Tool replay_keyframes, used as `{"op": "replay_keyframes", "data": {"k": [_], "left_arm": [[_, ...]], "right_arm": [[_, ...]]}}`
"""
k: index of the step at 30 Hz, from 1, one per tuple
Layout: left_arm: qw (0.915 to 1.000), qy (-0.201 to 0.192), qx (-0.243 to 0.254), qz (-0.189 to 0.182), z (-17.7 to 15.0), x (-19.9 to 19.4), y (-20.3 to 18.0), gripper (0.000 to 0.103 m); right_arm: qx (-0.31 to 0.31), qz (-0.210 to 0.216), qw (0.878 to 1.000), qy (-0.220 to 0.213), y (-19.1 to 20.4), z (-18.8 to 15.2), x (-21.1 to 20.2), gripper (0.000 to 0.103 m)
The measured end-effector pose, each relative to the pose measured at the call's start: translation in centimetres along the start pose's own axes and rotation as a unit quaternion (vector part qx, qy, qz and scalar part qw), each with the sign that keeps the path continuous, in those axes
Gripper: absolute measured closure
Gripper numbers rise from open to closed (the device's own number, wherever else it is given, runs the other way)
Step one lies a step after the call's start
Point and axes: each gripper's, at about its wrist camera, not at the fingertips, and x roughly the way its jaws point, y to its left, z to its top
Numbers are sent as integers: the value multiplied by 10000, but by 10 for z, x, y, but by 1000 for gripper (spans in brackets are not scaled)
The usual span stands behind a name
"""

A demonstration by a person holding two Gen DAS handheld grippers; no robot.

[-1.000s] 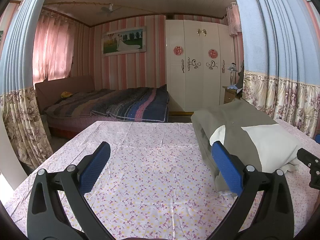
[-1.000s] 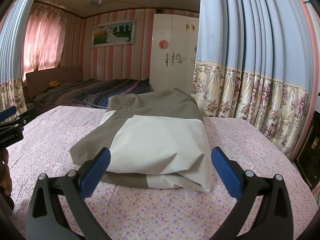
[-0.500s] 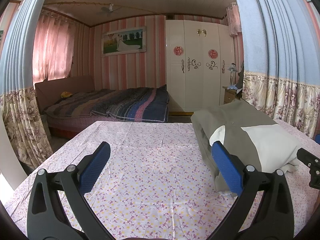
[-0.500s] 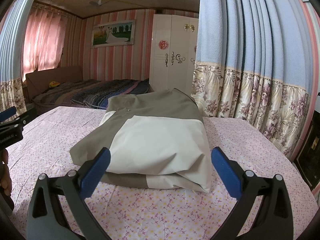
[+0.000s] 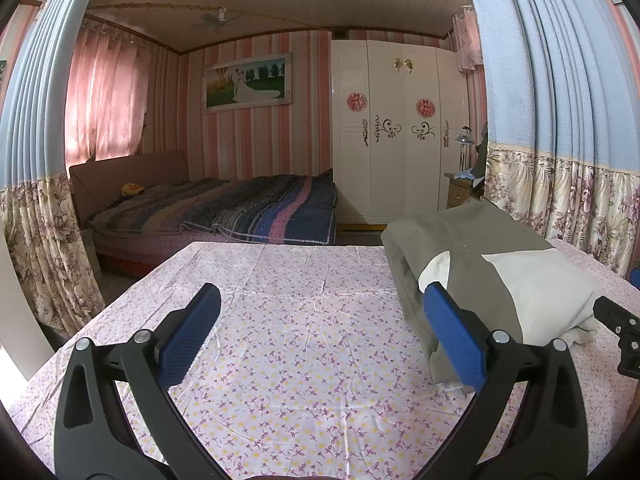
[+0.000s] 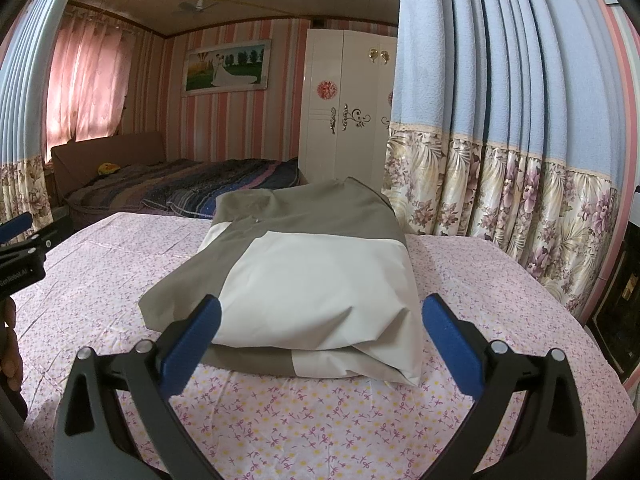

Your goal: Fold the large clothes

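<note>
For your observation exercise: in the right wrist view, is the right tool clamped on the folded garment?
No: the right tool is open, its blue pads apart and empty before the folded garment.

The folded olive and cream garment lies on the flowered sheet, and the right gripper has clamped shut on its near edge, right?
Not quite. The folded olive and cream garment does lie on the flowered sheet, but the right gripper is open, its blue fingers spread either side of the near edge without touching it, as the right wrist view shows.
</note>
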Motion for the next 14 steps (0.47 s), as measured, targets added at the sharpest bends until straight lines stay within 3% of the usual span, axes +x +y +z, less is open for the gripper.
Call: {"op": "replay_keyframes", "data": {"k": [14], "left_arm": [[9995, 187, -161, -200, -1, 3, 2, 3]], "right_arm": [[-16, -2, 10000, -9, -1, 0, 0, 2]]}}
